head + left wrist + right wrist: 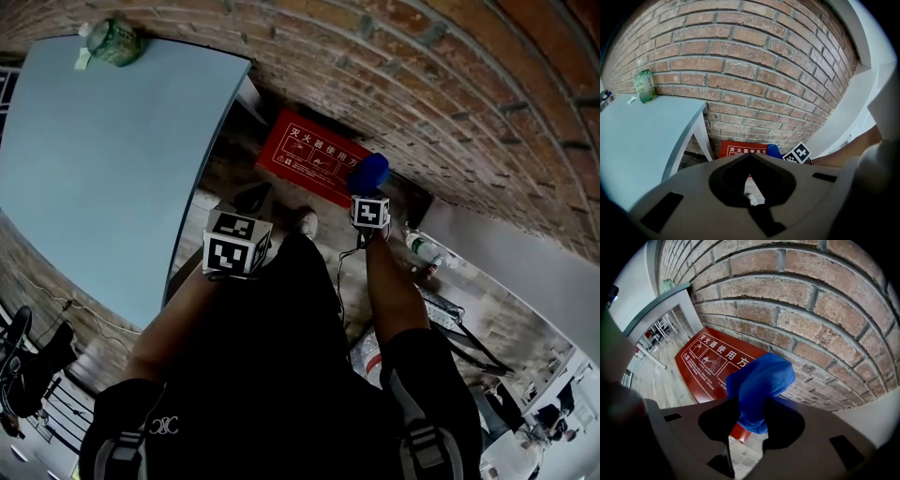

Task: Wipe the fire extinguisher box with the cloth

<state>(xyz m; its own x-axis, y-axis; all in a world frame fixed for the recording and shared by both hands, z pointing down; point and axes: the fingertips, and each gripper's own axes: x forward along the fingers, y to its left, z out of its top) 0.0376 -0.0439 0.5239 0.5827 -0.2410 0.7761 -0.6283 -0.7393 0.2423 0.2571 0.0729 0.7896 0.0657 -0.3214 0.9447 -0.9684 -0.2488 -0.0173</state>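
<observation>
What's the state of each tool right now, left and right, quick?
Left tool: closed, nothing between its jaws.
Right tool: closed on the blue cloth.

Person's standing over it, R gripper [369, 192] w/ blue cloth [369, 172] at its tip, at the end of the red fire extinguisher box [312, 157] by the brick wall [422, 84], L gripper [251, 199] apart, next to a pale blue table [103, 159] w/ a green bottle [113, 42].
</observation>
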